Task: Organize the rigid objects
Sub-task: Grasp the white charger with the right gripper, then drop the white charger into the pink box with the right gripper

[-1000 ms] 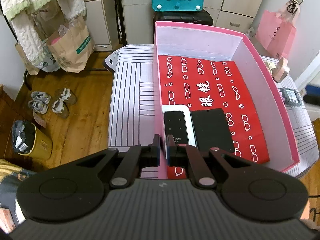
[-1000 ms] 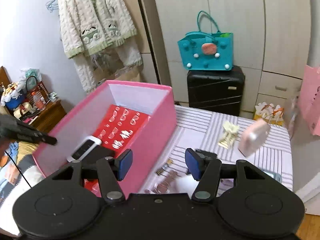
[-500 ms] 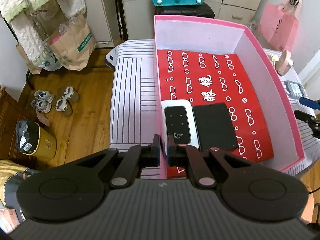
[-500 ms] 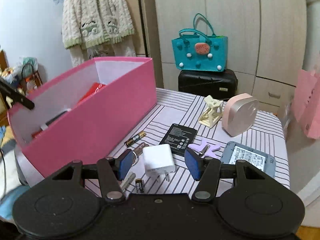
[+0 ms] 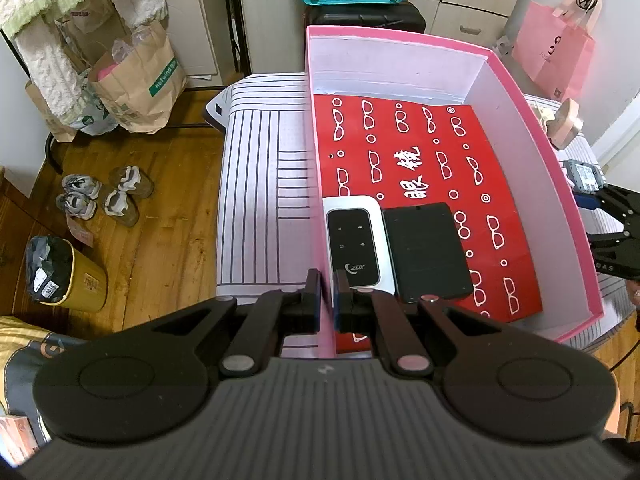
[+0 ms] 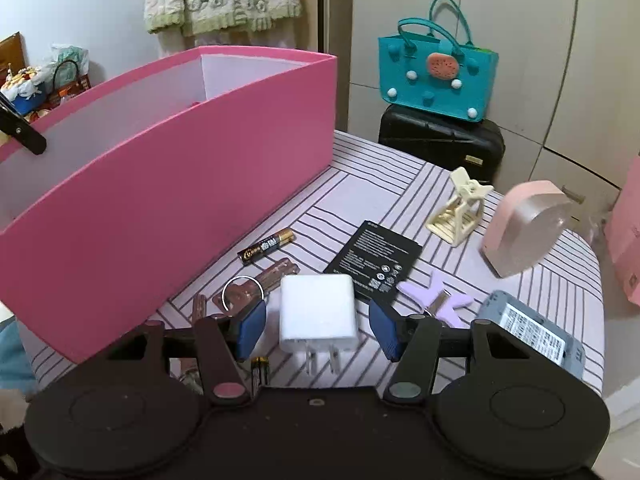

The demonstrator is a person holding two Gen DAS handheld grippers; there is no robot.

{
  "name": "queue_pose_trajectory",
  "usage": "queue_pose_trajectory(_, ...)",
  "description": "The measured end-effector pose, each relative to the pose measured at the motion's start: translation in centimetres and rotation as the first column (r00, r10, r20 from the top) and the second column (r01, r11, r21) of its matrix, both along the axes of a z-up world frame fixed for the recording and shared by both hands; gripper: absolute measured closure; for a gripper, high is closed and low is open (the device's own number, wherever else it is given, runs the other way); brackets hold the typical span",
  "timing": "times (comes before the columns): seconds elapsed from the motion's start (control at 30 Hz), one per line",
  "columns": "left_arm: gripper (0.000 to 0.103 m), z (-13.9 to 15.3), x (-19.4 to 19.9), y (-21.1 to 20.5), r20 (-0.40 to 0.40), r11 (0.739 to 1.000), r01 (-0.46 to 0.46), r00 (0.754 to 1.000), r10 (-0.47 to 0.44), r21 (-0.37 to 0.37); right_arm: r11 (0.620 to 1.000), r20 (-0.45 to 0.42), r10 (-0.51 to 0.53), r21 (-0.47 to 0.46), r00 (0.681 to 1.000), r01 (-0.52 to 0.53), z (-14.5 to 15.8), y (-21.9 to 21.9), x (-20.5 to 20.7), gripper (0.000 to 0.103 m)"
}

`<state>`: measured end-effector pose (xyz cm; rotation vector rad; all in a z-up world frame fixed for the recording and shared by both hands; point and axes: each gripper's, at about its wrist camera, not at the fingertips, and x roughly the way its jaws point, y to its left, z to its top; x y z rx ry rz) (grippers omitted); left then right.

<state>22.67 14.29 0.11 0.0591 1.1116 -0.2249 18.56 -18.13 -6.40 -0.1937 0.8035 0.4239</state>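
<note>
A pink box [image 5: 400,64] stands on the striped table [image 5: 260,168]. On its red sheet [image 5: 400,152] lie a white device with a black face [image 5: 352,244] and a black phone [image 5: 426,252]. My left gripper [image 5: 328,300] is shut on the box's near left wall. In the right wrist view the box [image 6: 160,200] is to the left. My right gripper [image 6: 318,326] hangs low over the table, open, with a white charger [image 6: 318,308] between its blue pads [image 6: 252,324]; small gaps show on both sides.
Around the charger lie an AA battery [image 6: 266,246], keys on a ring [image 6: 256,288], a flat black battery [image 6: 374,264], a purple star piece [image 6: 436,296], a grey device [image 6: 532,336], a cream clip [image 6: 458,208] and a pink rounded gadget [image 6: 524,228].
My right gripper has sunk from above the box down beside it, and the white charger now sits between its pads. My left gripper keeps its hold on the box wall.
</note>
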Motion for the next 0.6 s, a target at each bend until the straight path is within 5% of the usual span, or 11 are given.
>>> queue_pose_trajectory(0.17, 0.098, -0.1, -0.1, -0.1, 0.009, 1.000, 0.010, 1.000, -0.010, 0.008, 1.000, 0.000, -0.006, -0.002, 1.000, 0.006, -0.3, 0.2, 0.3, 0.055)
queue_pose_trajectory(0.6, 0.098, -0.2, -0.2, -0.1, 0.020, 1.000, 0.015, 1.000, -0.015, -0.001, 0.994, 0.008, -0.068, 0.092, 0.998, 0.067, 1.7, -0.7, -0.3, 0.056)
